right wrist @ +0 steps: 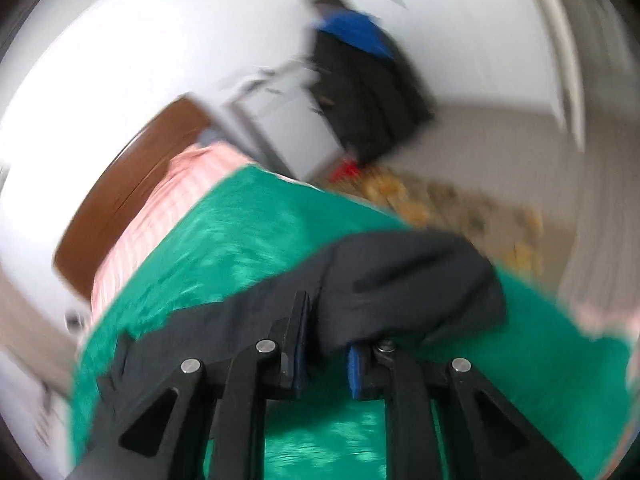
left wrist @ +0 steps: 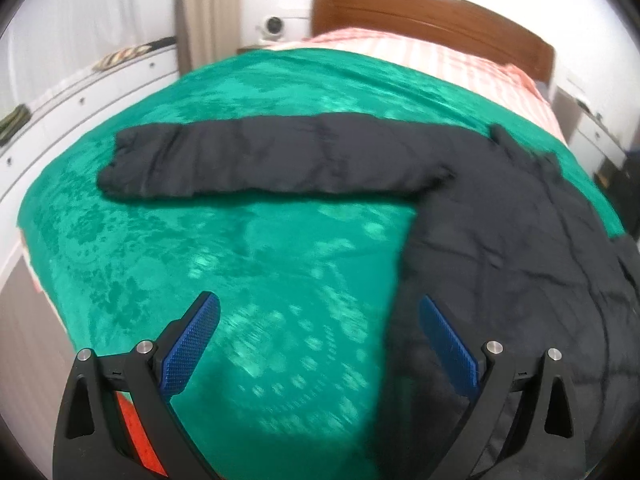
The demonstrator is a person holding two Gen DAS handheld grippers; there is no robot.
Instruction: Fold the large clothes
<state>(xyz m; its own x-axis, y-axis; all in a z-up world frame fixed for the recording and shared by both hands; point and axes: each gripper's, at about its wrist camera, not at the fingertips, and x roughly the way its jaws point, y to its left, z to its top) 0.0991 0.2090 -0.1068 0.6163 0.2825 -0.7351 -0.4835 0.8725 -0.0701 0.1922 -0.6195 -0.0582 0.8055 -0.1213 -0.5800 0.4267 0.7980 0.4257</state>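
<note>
A large dark navy garment [left wrist: 500,240] lies on a green bedspread [left wrist: 260,260]. One long sleeve [left wrist: 260,160] stretches out to the left across the bed. My left gripper [left wrist: 320,320] is open and empty, low over the bedspread by the garment's left edge. In the blurred right wrist view, my right gripper [right wrist: 326,344] is shut on a bunched fold of the dark garment [right wrist: 400,280] and holds it lifted above the bedspread [right wrist: 240,240].
A brown wooden headboard [left wrist: 432,12] and pink striped bedding [left wrist: 420,52] are at the far end. A white cabinet [right wrist: 288,128], dark hanging clothes [right wrist: 360,92] and a patterned rug [right wrist: 440,200] stand beside the bed. A white dresser [left wrist: 80,92] is on the left.
</note>
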